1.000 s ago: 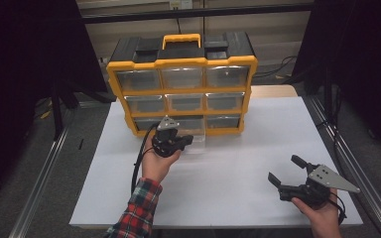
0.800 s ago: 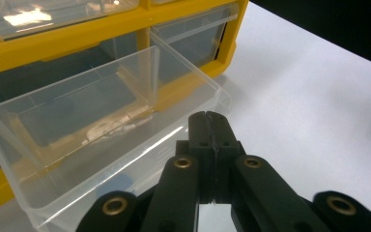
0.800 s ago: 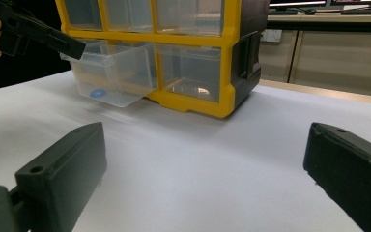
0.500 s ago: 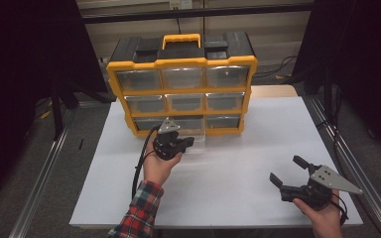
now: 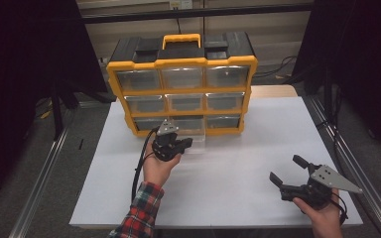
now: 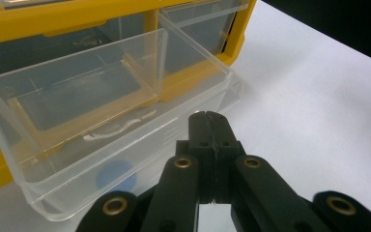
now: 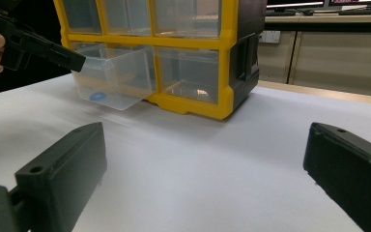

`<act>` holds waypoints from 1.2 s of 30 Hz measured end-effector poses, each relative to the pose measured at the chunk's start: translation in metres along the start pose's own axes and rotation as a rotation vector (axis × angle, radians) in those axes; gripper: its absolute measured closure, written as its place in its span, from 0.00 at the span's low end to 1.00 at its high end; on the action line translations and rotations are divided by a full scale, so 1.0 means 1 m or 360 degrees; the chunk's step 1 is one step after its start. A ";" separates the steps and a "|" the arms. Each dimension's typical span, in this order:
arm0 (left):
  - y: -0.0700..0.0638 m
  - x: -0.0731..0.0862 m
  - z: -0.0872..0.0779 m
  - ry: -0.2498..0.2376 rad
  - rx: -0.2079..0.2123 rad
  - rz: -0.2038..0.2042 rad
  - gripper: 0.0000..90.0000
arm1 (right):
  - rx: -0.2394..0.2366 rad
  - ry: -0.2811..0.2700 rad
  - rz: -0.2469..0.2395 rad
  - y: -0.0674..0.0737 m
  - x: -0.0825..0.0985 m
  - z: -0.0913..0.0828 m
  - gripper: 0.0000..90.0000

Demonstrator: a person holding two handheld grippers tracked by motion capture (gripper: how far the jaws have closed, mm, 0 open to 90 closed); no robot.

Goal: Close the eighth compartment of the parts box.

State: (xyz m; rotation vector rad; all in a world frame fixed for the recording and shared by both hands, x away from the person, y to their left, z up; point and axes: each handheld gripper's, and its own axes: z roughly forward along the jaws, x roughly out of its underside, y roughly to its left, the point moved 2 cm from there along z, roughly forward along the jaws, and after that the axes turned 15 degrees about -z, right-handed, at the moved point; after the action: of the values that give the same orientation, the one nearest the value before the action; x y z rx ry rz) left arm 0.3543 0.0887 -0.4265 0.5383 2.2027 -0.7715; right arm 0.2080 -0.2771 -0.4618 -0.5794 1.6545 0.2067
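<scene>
Clearly, the pulled-out clear drawer (image 6: 106, 130) of the yellow organizer (image 5: 181, 84) was found just ahead of the left gripper (image 5: 178, 144), whose fingers were pressed shut on nothing, their tips hovering at the drawer's front rim. A small blue object (image 6: 116, 175) was seen on the drawer's floor, just behind its front wall. Well apart, near the table's (image 5: 238, 163) front right corner, the right gripper (image 5: 288, 171) was held with fingers spread wide and empty, so the left hand was judged much the nearer.
</scene>
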 end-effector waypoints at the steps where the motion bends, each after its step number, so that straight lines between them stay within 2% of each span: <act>1: 0.000 0.000 0.001 -0.0004 0.0000 0.0001 1.00 | 0.0002 -0.0002 0.0007 0.000 0.000 0.000 0.01; 5: 0.001 0.001 0.001 -0.0023 0.0006 -0.0027 1.00 | -0.0002 0.0000 -0.0003 0.000 0.000 0.000 0.01; 6: 0.002 0.001 0.000 -0.0011 -0.0009 -0.0013 1.00 | -0.0008 -0.0004 -0.0003 0.000 0.000 0.001 0.01; 12: 0.003 0.001 0.000 -0.0028 0.0008 -0.0022 1.00 | 0.0002 0.0001 0.0008 0.000 0.000 0.000 0.01; 14: 0.003 0.001 -0.001 -0.0021 -0.0016 -0.0010 1.00 | -0.0001 -0.0006 0.0011 0.000 0.000 0.000 0.01; 15: 0.003 0.002 0.000 -0.0035 -0.0005 -0.0037 1.00 | 0.0003 -0.0005 0.0010 -0.001 0.000 0.000 0.01; 16: 0.004 0.002 -0.001 -0.0020 -0.0014 -0.0016 1.00 | 0.0003 -0.0004 0.0011 0.000 0.000 0.000 0.01; 19: 0.004 0.003 -0.002 -0.0032 -0.0023 -0.0015 1.00 | 0.0003 0.0005 0.0008 0.000 0.000 0.000 0.01; 34: 0.007 0.000 0.001 -0.0100 -0.0041 -0.0083 1.00 | 0.0000 -0.0002 0.0008 -0.001 0.000 0.000 0.01; 36: 0.008 -0.001 0.002 -0.0094 -0.0038 -0.0073 1.00 | 0.0001 0.0000 0.0007 -0.001 0.000 0.000 0.01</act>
State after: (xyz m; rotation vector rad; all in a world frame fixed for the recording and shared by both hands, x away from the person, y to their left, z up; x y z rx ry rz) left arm 0.3601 0.0932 -0.4300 0.4489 2.1735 -0.7741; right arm 0.2083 -0.2777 -0.4617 -0.5753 1.6561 0.2096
